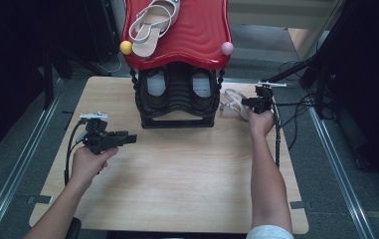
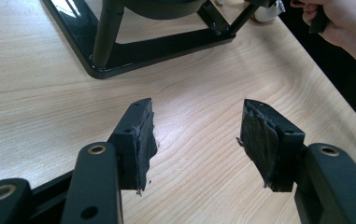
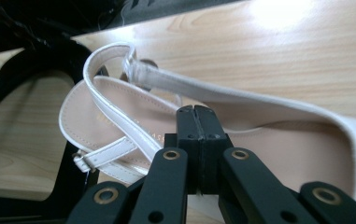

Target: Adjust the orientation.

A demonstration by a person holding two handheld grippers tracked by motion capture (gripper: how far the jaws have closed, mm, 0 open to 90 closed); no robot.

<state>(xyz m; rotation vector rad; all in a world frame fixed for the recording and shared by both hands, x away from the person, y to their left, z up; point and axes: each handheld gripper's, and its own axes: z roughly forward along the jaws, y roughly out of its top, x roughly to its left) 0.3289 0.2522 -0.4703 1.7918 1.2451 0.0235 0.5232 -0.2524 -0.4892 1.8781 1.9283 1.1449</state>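
Observation:
A white strappy sandal (image 1: 233,102) lies on the wooden table (image 1: 177,174) just right of the black shoe rack (image 1: 177,107). My right gripper (image 1: 245,102) hovers low over it, jaws pressed together. In the right gripper view, the shut gripper (image 3: 196,112) sits above the sandal's tan insole (image 3: 115,112), right beneath a white strap (image 3: 222,95); nothing shows between the pads. Its matching sandal (image 1: 152,22) rests on the rack's red top (image 1: 202,35). My left gripper (image 1: 131,139) is held over the table's left side, open and empty (image 2: 196,140).
The rack holds a pair of dark shoes (image 1: 156,84) under its red top, which carries a yellow ball (image 1: 126,47) and a pink ball (image 1: 227,48). Its black base (image 2: 166,46) stands ahead of the left gripper. Cables (image 1: 296,107) trail off the right table edge.

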